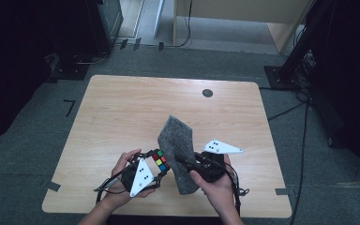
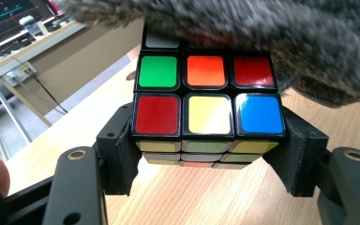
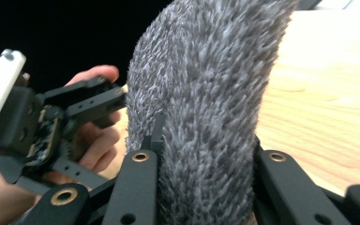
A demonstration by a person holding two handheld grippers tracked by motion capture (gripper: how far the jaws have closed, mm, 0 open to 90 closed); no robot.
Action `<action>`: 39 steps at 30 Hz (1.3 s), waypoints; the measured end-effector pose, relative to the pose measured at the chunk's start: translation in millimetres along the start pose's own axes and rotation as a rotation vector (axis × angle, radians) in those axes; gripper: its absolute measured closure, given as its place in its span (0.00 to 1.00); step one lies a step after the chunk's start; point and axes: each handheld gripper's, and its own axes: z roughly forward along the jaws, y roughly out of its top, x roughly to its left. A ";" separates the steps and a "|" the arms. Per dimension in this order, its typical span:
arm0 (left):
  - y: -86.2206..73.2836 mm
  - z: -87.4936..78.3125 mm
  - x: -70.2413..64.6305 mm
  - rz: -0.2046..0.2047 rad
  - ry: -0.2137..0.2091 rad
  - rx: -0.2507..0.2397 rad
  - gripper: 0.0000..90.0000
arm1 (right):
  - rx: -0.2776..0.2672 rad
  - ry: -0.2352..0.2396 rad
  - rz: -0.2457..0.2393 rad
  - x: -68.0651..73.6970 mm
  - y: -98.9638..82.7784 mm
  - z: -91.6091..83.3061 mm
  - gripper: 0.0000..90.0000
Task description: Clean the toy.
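Observation:
A scrambled colour cube (image 1: 159, 161) is held above the near part of the wooden table (image 1: 122, 108), with my left gripper (image 1: 155, 165) shut on it. In the left gripper view the cube (image 2: 206, 108) sits between the two black jaws, which press on its left and right sides. My right gripper (image 1: 183, 162) is shut on a grey fuzzy cloth (image 1: 178, 140) that stands upright and lies against the top of the cube. In the right gripper view the cloth (image 3: 206, 93) fills the gap between the jaws, with the left gripper (image 3: 75, 117) and its hand beyond.
A small black round disc (image 1: 207, 93) sits near the table's far edge. Grey carpet surrounds the table, with dark stands and cables (image 1: 304, 122) at the right and a wooden cabinet (image 1: 243, 11) at the back.

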 end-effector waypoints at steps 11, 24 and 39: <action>3.4 4.0 -15.3 0.093 0.009 0.032 0.38 | 0.157 -0.079 0.021 15.7 -15.7 36.8 0.15; 3.7 -4.7 -3.3 0.033 -0.018 -0.034 0.38 | 0.054 0.083 0.111 -1.6 -3.1 9.4 0.73; 3.1 -13.2 13.6 -0.089 -0.095 -0.123 0.38 | -0.061 0.039 0.149 -12.9 2.8 -12.0 0.82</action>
